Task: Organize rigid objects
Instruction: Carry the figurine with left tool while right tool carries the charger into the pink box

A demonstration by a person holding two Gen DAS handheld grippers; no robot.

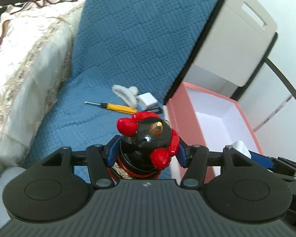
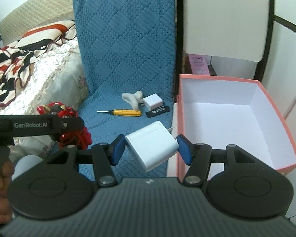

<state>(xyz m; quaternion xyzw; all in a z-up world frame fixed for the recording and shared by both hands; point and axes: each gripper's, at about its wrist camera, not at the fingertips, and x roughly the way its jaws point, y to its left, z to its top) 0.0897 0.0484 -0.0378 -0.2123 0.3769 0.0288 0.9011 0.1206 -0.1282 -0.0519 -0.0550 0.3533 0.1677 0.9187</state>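
My left gripper [image 1: 148,150] is shut on a black and red figurine [image 1: 150,136] with a gold tip, held above the blue quilted mat [image 1: 118,49]. My right gripper [image 2: 151,148] is shut on a white plug charger [image 2: 152,144], its prongs toward the pink box [image 2: 256,118], which stands open with a white inside at the right. On the mat farther off lie a yellow screwdriver [image 2: 122,112], a white fluffy hair clip [image 2: 132,98], a small white cube charger [image 2: 153,101] and a black flat stick [image 2: 157,111]. The left gripper and figurine [image 2: 67,122] show at the left of the right wrist view.
A bed with a cream quilt [image 2: 49,83] and a striped red, black and white blanket [image 2: 13,63] lies to the left. A white cabinet [image 2: 227,19] stands behind the pink box. A person's hand [image 2: 0,187] shows at the lower left.
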